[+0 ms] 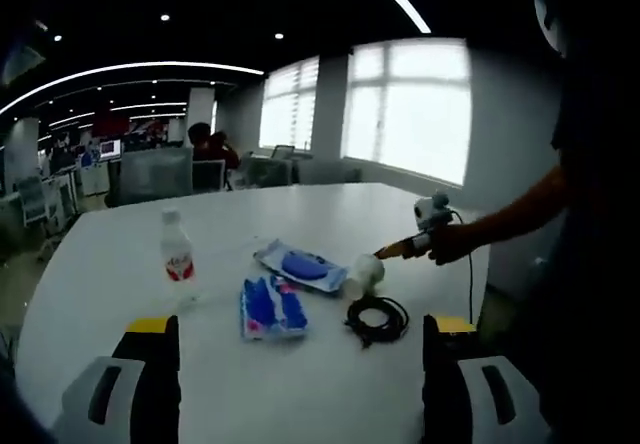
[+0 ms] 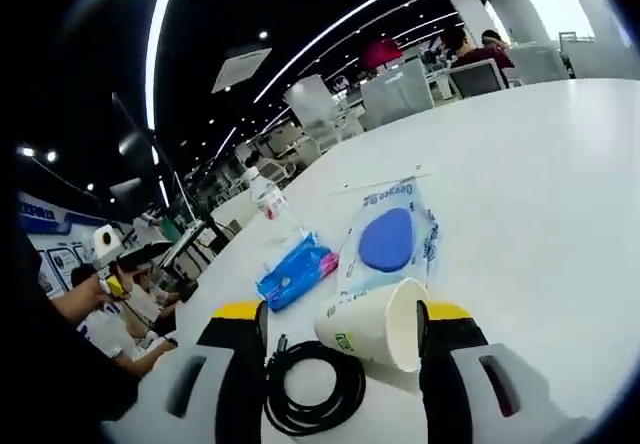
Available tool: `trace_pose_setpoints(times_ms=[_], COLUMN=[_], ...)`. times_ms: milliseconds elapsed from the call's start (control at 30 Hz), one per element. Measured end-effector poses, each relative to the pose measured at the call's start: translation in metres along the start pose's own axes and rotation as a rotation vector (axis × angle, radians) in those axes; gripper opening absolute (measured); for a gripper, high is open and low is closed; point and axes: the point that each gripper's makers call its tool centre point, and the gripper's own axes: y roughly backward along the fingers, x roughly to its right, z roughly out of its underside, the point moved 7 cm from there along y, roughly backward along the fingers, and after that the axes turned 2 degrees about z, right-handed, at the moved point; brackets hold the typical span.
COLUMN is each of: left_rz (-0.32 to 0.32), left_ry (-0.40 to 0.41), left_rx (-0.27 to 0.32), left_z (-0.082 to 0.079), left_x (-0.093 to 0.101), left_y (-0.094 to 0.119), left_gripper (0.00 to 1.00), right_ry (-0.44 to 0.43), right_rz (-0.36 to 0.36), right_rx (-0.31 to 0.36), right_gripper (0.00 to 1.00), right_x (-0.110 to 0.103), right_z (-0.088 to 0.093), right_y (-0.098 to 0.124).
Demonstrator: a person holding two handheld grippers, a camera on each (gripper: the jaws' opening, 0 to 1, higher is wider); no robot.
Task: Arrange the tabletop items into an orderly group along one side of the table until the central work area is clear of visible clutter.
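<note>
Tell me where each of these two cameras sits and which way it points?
Left gripper view: rides the left gripper, looking across the white table toward windows; a person's forearm holds the right gripper at the lying white paper cup.
Right gripper view: rides the right gripper, facing the office; its jaws flank the cup.
Shared: cup, coiled black cable, clear plastic water bottle.

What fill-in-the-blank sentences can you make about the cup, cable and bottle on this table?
1. The paper cup lies on its ____ between the right gripper fingers.
2. The black cable beside the cup is wound into a ____.
3. The water bottle has a ____ label.
4. The table top is ____ in colour.

Missing words: side; coil; red; white
</note>
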Motion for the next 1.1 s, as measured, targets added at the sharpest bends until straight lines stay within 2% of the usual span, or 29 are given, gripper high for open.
trace_pose_setpoints(times_ms=[67,133,200,333,600,733,967,1100], left_rz=[-0.014,-0.018,-0.016,-0.023,-0.008,0.012,0.025,0.03], left_ry=[-0.001,0.004,0.022,0.031,0.046,0.015,0.0,-0.004], left_rx=[-0.035,-0.037,-0.018,-0.019,-0.029,-0.069,-0.071,-0.069], left_z=[0.004,0.006,0.007,0.011,0.015,0.017,0.017,0.016], left_x=[0.002,0.004,0.004,0.007,0.013,0.01,-0.002,-0.009], left_y=[0.002,0.003,0.005,0.008,0.007,0.006,0.005,0.004], left_gripper=[1.0,1.0,1.0,1.0,1.0,0.99,0.98,0.99], right_ry=[-0.02,-0.037,-0.054,-0.054,-0.08,-0.088,-0.067,-0.052], right_rz=[-0.018,-0.027,-0.056,-0.062,-0.114,-0.109,-0.107,-0.117], right_rx=[-0.017,-0.036,-0.055,-0.064,-0.077,-0.067,-0.061,-0.033], right_gripper=[0.51,0.46,0.37,0.31,0.0,0.0,0.0,0.0], right_x=[0.002,0.002,-0.002,-0.001,-0.019,-0.026,-0.031,-0.041], right_z=[-0.002,-0.001,0.001,0.002,0.003,0.006,0.001,-0.009], right_y=[-0.004,-0.006,-0.008,-0.01,-0.004,-0.002,-0.001,0.0])
